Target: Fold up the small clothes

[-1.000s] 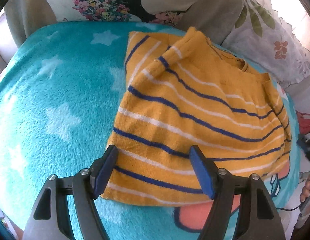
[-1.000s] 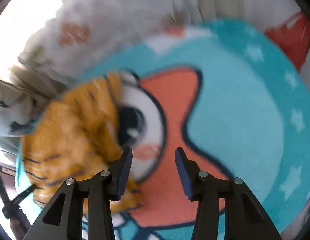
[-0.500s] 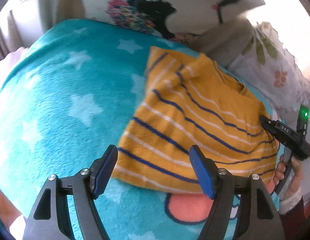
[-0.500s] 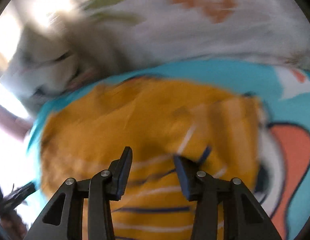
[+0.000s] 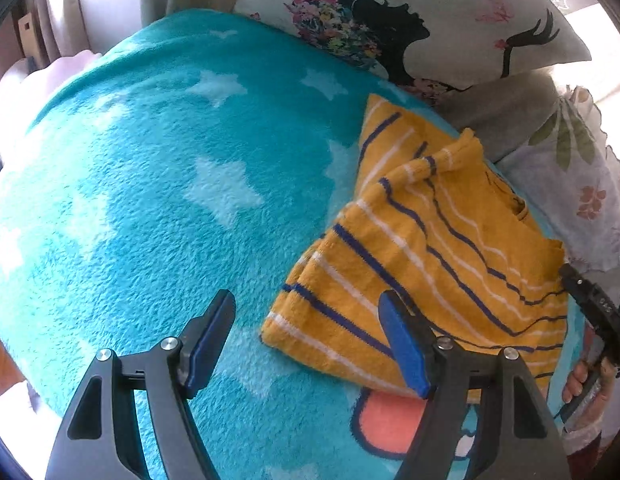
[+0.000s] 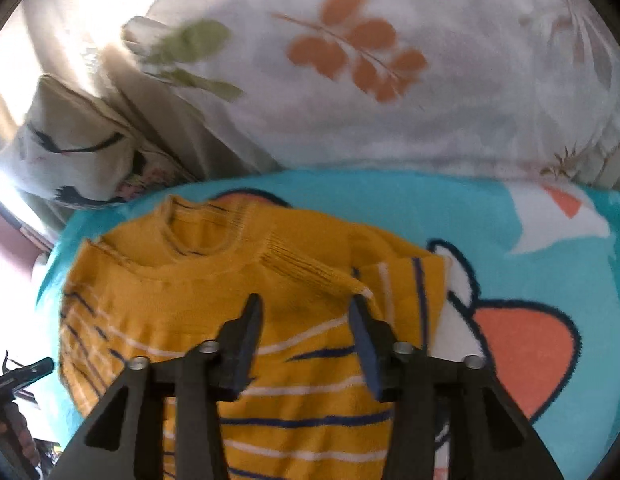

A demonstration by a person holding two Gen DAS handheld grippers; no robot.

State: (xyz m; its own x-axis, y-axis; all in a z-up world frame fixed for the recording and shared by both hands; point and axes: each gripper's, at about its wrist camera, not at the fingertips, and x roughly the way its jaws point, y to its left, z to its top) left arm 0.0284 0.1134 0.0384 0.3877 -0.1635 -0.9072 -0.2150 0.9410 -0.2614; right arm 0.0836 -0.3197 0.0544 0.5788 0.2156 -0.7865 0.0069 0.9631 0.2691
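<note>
Right gripper [image 6: 305, 344] opening, nothing clamped, over yellow striped sweater [image 6: 213, 304] part-folded on teal blanket [image 5: 149, 200] by pillows [image 6: 370, 92]; left gripper [image 5: 305, 344] wide, empty at hem corner; risk: jaws snag one layer or blanket fleece, dragging fold apart.

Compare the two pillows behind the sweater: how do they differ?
Print: the silhouette pillow shows a black profile with a flower cluster; the leaf pillow has scattered orange and green leaves.
Edge: the leaf pillow has a frilled edge, the silhouette pillow a plain one.
Shared: both are pale and sit at the blanket's far edge.
</note>
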